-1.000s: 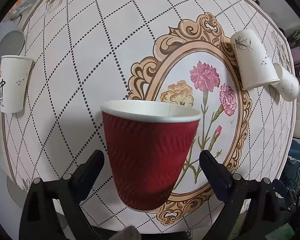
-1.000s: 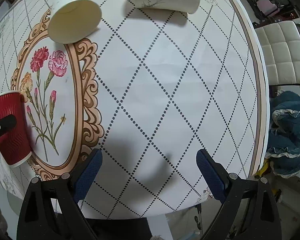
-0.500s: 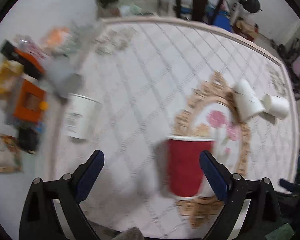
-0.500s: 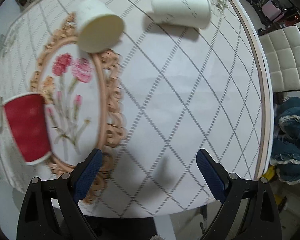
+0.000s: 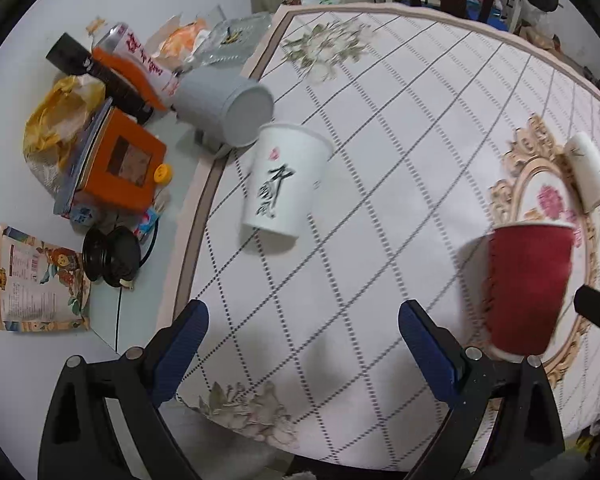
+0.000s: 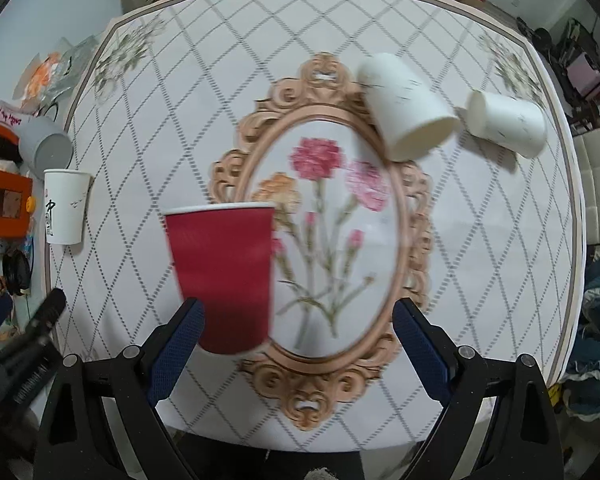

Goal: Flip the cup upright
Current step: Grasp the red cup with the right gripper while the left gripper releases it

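Risk was a knock: red cup (image 6: 224,280) stood upright on the table (image 6: 480,208) by the flower oval, both my grippers (image 5: 302,340) (image 6: 298,336) spread empty, right one close enough to tip it.

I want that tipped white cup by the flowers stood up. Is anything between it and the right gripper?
Nothing visible. Only bare tablecloth lies between the open right gripper and the tipped white cup. The red cup stands upright off to the left, beside that gripper's finger, out of that line.
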